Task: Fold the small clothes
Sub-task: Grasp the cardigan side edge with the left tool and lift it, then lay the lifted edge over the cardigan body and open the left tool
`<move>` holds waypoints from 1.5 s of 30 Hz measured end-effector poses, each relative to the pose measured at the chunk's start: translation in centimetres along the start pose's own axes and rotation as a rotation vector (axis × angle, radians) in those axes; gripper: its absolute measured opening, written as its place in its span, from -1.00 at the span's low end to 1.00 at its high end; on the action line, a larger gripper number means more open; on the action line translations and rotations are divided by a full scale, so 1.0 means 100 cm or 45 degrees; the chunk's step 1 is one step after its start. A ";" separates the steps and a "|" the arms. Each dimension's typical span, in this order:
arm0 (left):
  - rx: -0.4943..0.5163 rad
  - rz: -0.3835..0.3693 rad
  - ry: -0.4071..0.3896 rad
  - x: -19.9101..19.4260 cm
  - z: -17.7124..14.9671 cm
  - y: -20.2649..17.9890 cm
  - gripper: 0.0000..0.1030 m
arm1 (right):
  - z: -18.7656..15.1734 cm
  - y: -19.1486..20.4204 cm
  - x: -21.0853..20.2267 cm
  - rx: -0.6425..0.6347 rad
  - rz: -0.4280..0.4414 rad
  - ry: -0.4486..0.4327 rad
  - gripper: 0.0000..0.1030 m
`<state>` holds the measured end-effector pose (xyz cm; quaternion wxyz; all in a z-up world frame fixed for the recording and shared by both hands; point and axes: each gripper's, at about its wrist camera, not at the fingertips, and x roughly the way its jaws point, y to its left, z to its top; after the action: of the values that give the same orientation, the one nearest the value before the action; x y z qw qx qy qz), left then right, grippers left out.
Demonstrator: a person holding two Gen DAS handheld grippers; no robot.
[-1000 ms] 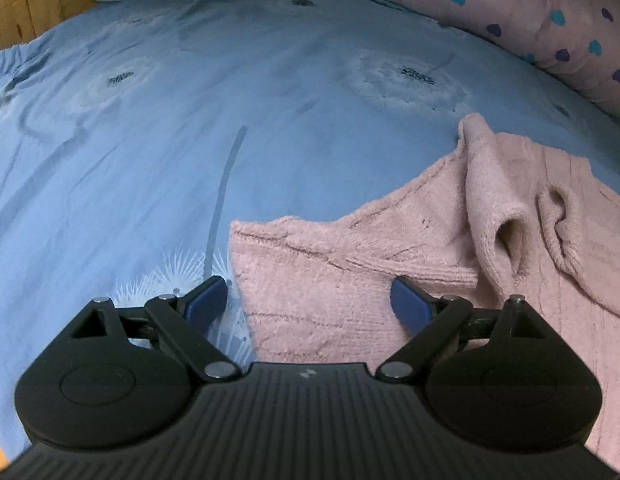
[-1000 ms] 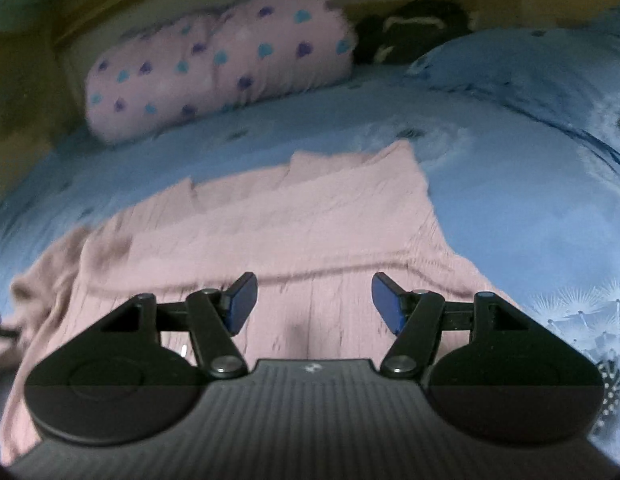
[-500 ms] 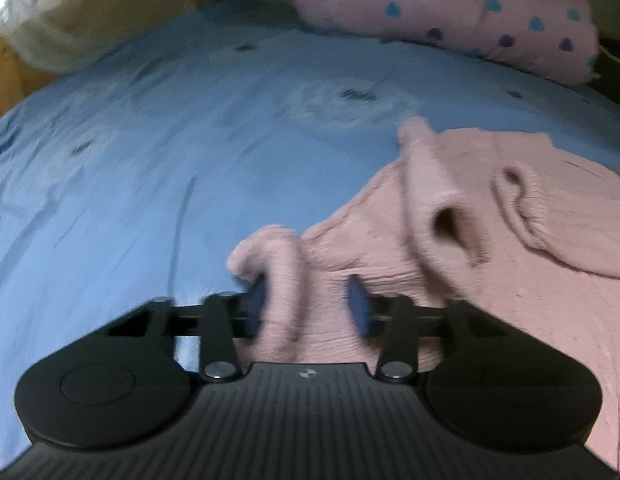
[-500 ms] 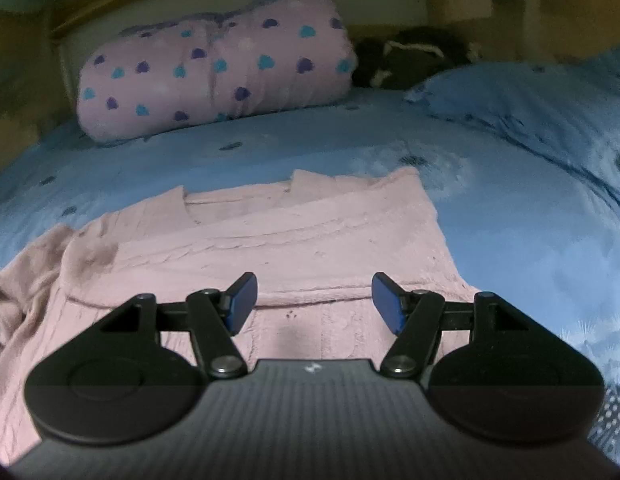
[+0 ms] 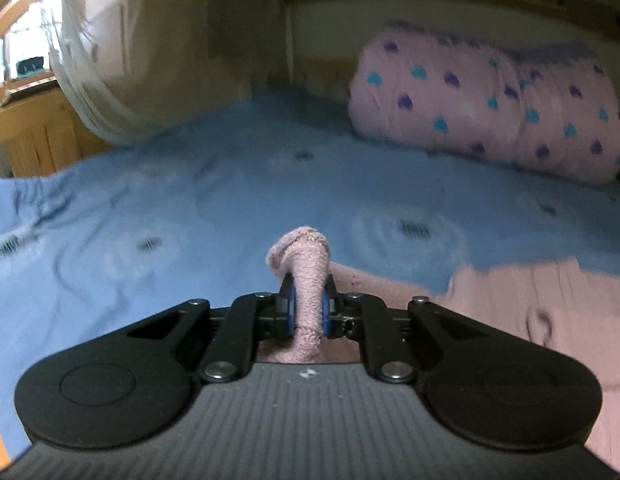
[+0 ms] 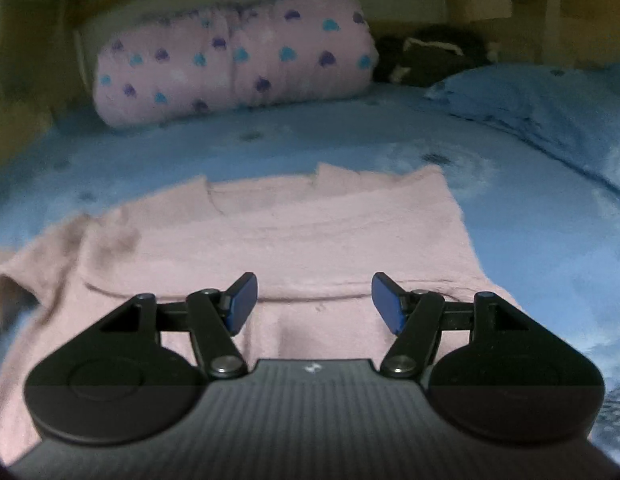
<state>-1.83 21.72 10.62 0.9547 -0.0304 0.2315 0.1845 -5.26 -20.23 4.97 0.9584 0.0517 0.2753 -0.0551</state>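
Note:
A small pink knit sweater [image 6: 301,240] lies spread on the blue bedsheet [image 6: 530,240]. In the left wrist view my left gripper [image 5: 308,312] is shut on a bunched edge of the sweater [image 5: 305,280] and holds it lifted above the bed; the rest of the sweater [image 5: 530,300] trails to the right. My right gripper [image 6: 314,304] is open and empty, hovering just above the sweater's lower part with both blue pads apart.
A pink rolled blanket with heart dots [image 6: 237,60] [image 5: 490,104] lies at the head of the bed. A blue pillow [image 6: 542,96] sits at the right. A wooden bed frame [image 5: 33,136] and a white net [image 5: 85,80] are at the left.
My left gripper closed on the sweater's edge and lifted it, tilting up toward the headboard. My right gripper stayed open and drew slightly back over the sweater.

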 end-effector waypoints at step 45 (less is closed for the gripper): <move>0.306 -0.868 0.196 -0.036 -0.009 -0.315 -0.73 | -0.003 -0.021 -0.038 -0.252 -0.060 0.037 0.27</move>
<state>6.30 -8.93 10.57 0.9379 -0.0073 0.2993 -0.1755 -8.92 -21.96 6.57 0.9532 -0.0487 0.2944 -0.0493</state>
